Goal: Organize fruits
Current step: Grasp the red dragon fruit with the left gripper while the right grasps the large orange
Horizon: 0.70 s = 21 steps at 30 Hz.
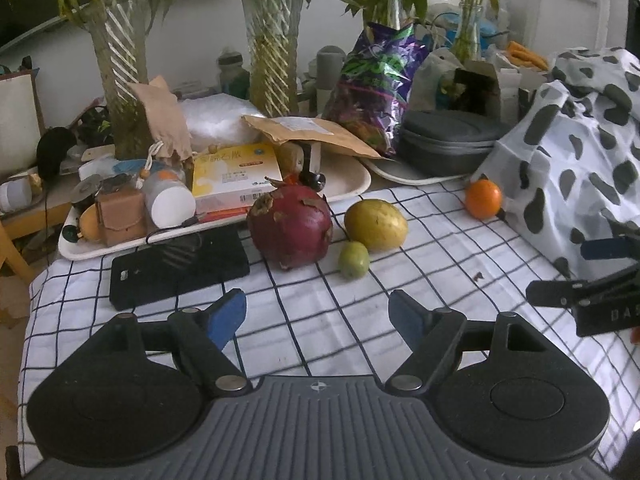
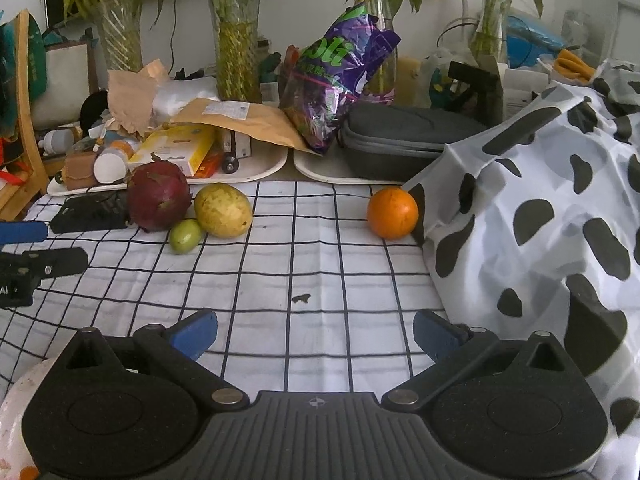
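Observation:
A dark red dragon fruit (image 1: 290,226) (image 2: 159,196), a yellow mango (image 1: 376,225) (image 2: 223,210) and a small green fruit (image 1: 353,259) (image 2: 185,235) sit together on the checked cloth. An orange (image 1: 483,198) (image 2: 393,212) lies apart to the right, against the spotted fabric. My left gripper (image 1: 318,318) is open and empty, short of the fruit cluster. My right gripper (image 2: 316,334) is open and empty, over bare cloth nearer than the orange. The left gripper also shows at the left edge of the right wrist view (image 2: 24,252).
A black flat device (image 1: 178,266) lies left of the dragon fruit. Cluttered white trays (image 1: 352,184) line the far edge, with a grey case (image 2: 400,136), a purple bag (image 2: 336,80) and glass vases behind. Cow-spotted fabric (image 2: 540,220) fills the right. A white plate rim (image 2: 12,420) shows bottom left.

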{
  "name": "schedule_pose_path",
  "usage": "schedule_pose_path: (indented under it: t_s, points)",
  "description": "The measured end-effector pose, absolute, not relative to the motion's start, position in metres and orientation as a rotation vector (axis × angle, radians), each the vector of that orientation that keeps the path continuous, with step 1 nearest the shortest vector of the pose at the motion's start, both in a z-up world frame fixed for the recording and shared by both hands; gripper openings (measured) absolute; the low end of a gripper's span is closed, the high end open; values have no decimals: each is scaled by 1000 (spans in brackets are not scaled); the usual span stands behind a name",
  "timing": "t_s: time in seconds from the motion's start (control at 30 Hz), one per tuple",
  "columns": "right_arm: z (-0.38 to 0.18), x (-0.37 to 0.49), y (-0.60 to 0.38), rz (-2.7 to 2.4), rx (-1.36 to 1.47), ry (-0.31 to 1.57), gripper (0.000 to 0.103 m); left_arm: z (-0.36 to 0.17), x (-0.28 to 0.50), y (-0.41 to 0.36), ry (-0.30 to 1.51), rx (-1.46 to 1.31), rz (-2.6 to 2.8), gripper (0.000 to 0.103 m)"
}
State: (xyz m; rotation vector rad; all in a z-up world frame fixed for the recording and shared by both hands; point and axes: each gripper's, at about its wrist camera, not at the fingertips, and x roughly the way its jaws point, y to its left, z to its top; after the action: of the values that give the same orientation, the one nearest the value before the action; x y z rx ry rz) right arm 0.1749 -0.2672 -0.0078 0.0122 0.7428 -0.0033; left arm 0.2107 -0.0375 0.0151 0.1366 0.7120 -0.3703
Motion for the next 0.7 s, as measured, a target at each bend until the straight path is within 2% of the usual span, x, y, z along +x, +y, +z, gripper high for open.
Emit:
schedule_pose_path:
  t_s: [0.7]
  points:
    - [-24, 235, -267, 23, -63, 763, 103, -20, 307, -39, 709, -8, -351, 79]
